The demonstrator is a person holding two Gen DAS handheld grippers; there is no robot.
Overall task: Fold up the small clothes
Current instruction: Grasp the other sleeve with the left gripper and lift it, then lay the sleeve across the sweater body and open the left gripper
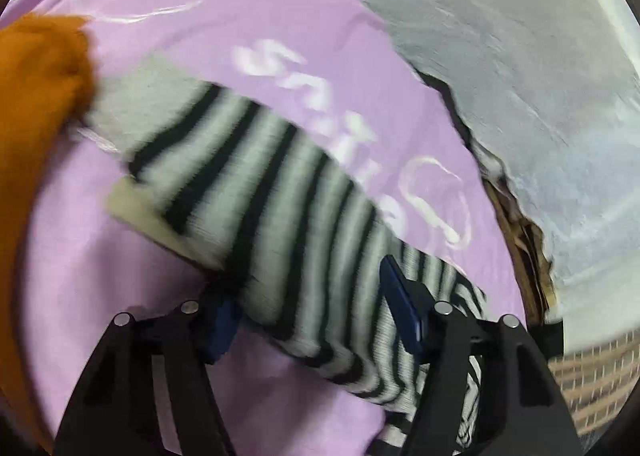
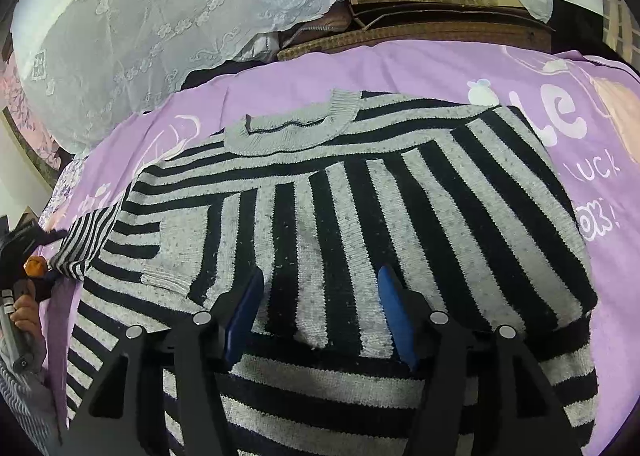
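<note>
Nearest the right tool [image 2: 320, 308], the striped sweater [image 2: 340, 224] lay spread on the purple sheet [image 2: 600, 276] of the bed, its hem towards the tool and its grey collar [image 2: 292, 132] towards the far edge. One sleeve was already folded in across the chest. The right tool stood about half open over the lower body of the sweater, blue pads on either side of a run of stripes; whether they pressed the knit I could not tell.

In the left wrist view the left tool [image 1: 320, 316] straddled the other sleeve [image 1: 260, 192], a striped tube running away towards its cuff [image 1: 140, 212]. The pads sat on either side of the sleeve, partly open. The picture was blurred, so a firm grip could not be confirmed.

Judgement: a soft, light, limp knit. It should drape and sag, and the ribbing ought to give the pads purchase. Best taken at the cuff or the shoulder seam, and the hem corners for the body fold.

Both tools pointed steeply down at the bed. Beyond the sheet's far edge lay a pale embroidered cover [image 2: 160, 36].
</note>
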